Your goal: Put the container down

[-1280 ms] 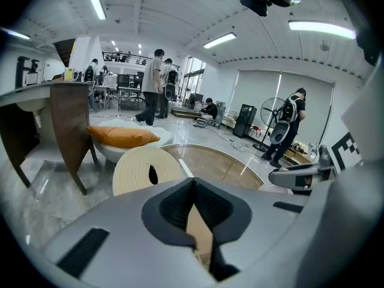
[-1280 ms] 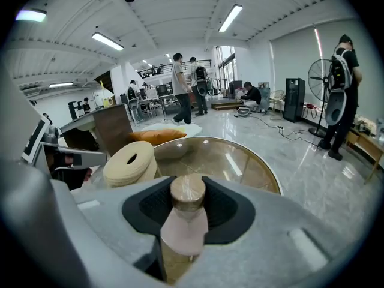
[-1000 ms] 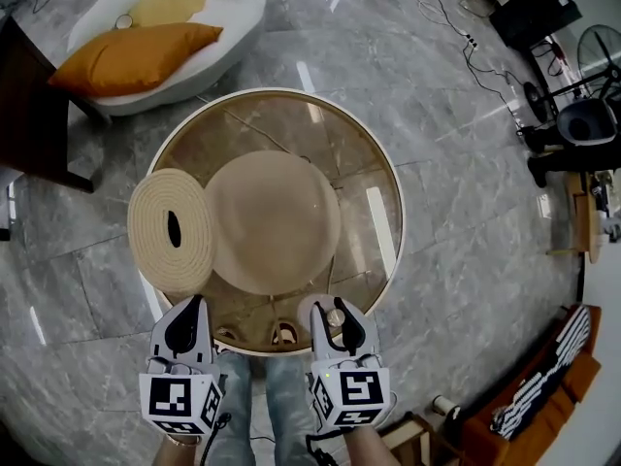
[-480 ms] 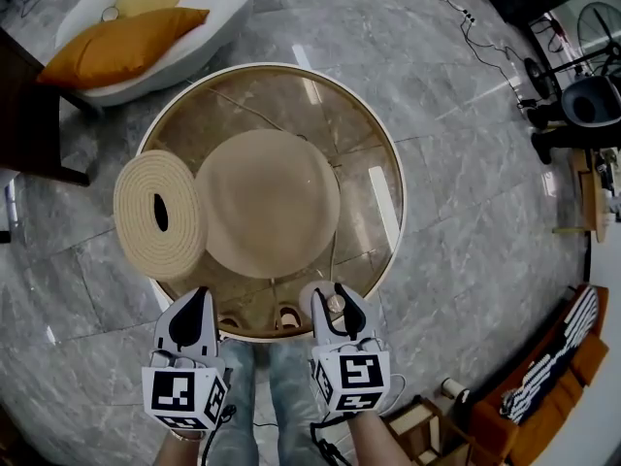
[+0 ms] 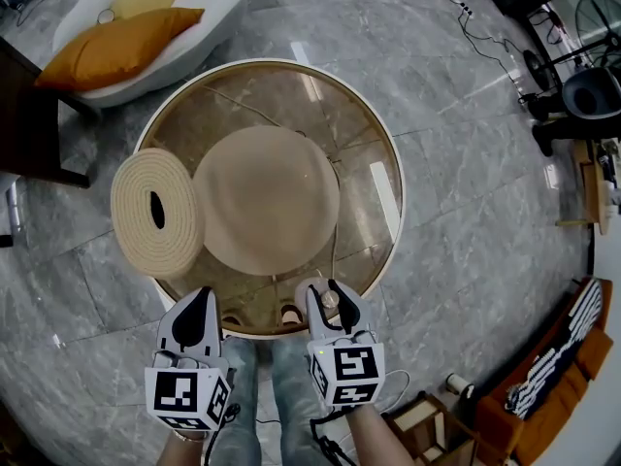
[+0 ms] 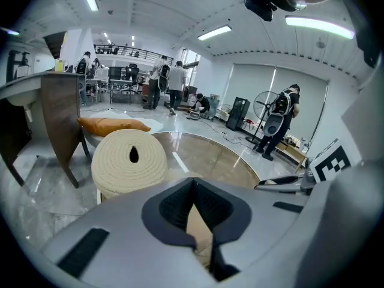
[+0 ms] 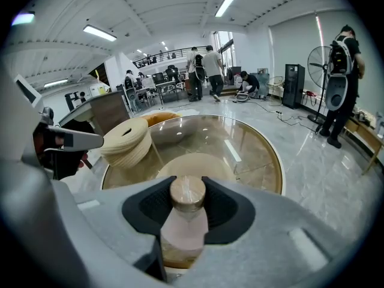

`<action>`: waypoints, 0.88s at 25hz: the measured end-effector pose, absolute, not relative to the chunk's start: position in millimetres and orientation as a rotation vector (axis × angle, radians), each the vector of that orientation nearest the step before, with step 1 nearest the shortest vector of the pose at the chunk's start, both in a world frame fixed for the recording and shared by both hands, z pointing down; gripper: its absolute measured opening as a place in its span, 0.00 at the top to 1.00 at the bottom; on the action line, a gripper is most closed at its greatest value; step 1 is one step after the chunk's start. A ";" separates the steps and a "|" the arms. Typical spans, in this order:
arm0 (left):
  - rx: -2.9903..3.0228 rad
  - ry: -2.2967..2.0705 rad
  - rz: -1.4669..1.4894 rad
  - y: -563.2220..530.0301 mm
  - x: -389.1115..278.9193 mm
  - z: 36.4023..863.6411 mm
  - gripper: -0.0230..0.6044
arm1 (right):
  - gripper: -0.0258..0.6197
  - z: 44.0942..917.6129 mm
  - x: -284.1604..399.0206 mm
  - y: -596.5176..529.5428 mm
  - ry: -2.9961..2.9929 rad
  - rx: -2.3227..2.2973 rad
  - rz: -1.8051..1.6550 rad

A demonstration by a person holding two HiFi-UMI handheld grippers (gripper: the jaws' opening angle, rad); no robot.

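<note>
Right tool (image 5: 325, 297) pinching the cork-topped container (image 7: 186, 212) at near edge of glass worktop (image 5: 374, 163); left tool (image 5: 200, 299) pressed together, empty.

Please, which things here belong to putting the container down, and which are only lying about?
For the job:
- container, gripped in the right claw
- round glass table, the likely place to set it down

Lying about:
- coiled rope disc
- beige dome
- orange cushion
- left claw, shut and empty
</note>
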State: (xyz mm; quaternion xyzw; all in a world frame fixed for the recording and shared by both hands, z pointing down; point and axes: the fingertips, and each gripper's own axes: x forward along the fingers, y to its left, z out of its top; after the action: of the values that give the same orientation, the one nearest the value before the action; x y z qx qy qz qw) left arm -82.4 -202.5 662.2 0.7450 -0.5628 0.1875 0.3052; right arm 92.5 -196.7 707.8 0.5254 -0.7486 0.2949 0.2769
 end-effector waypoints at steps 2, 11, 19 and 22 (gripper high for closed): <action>1.973 -1.488 0.498 -202.7 -82.5 661.8 0.97 | 0.75 709.8 91.5 -195.5 -2.007 1.406 0.793; 1.964 -1.483 0.503 -198.1 -87.5 667.5 0.97 | 0.75 717.6 88.6 -191.8 -1.989 1.388 0.788; 1.957 -1.477 0.504 -200.0 -88.6 667.8 0.97 | 0.75 723.2 84.7 -189.1 -1.984 1.369 0.776; 1.959 -1.471 0.505 -200.2 -88.8 669.9 0.97 | 0.75 725.4 82.8 -187.6 -1.982 1.365 0.759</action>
State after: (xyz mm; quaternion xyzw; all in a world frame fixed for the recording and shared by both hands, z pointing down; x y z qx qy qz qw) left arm -88.8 -200.2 669.9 0.7434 -0.5582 0.1917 0.3146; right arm 82.8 -187.6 725.4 0.5153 -0.7482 0.2865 0.3042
